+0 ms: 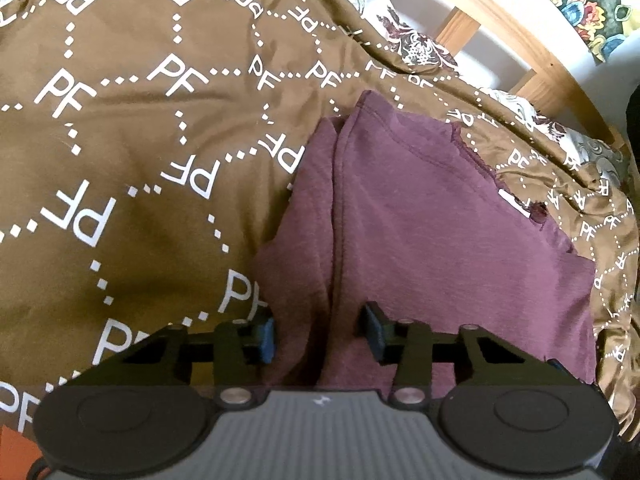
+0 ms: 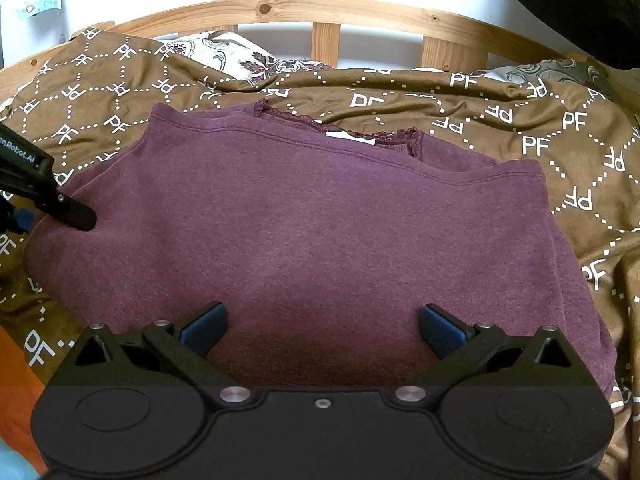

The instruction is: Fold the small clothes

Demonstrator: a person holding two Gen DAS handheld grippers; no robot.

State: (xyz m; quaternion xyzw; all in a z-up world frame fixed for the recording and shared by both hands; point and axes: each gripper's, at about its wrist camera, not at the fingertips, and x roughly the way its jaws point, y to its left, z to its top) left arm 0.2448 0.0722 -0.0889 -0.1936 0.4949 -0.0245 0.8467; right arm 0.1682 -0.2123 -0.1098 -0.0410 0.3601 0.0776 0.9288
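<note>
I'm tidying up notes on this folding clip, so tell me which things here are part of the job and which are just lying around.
Part of the job:
- maroon top, partly folded on the bed
- left claw, over the top's left edge
- right claw, open over its near edge

Just lying about:
- brown PF-print cover
- floral sheet
- wooden bed rail
- orange cloth

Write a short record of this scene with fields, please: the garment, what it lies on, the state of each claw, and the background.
garment: maroon knit top with a lace-trimmed neckline and a white label, partly folded
surface: brown bedspread printed with white PF letters
left claw: jaws partly apart, astride a fold of the top near its left edge; whether the pads press it is unclear
right claw: open wide, over the near hem
background: wooden slatted bed rail
</note>
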